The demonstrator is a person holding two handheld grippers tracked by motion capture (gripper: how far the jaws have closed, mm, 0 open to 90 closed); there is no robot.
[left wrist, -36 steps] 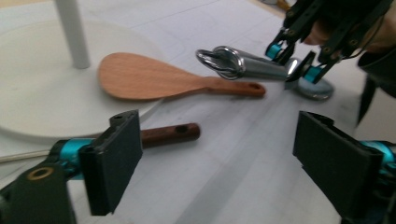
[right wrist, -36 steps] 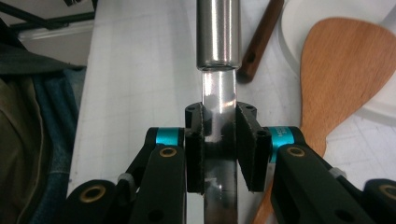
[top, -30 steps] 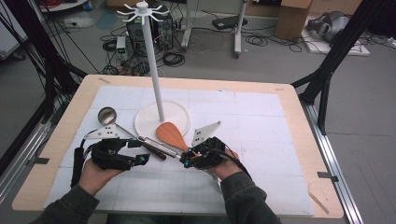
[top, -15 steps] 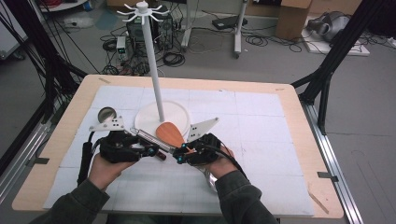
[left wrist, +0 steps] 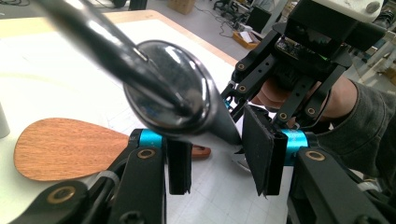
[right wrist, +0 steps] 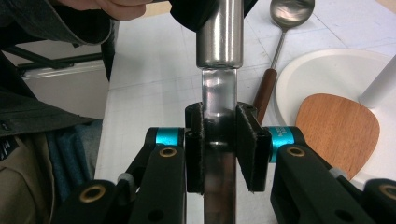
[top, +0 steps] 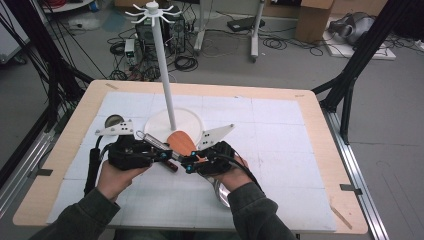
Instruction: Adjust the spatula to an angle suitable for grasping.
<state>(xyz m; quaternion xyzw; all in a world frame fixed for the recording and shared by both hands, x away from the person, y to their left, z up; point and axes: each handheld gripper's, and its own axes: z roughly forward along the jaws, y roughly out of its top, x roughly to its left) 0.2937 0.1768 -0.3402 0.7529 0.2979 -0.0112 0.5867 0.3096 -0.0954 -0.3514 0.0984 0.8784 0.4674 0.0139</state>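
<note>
**Two grippers on one metal utensil, below the hook stand**

We see the table bare across its right half, so that is the open room for swinging anything long. Its near edge lies close under the forearms. The white hook stand rises just beyond the hands, with its hooks high overhead. We judge any move to them must go up and clear the pole.

The metal utensil is held off the table between the hands, its head tucked under the right wrist. The right gripper is clamped tight on the flat shank, which we think steadies the piece. The left gripper takes the round handle end, and its jaws have just been closing with the handle between them. We cannot tell whether the pads press yet.

A wooden spatula lies on the stand's base, just beyond the jaws. A spoon lies to the left.
</note>
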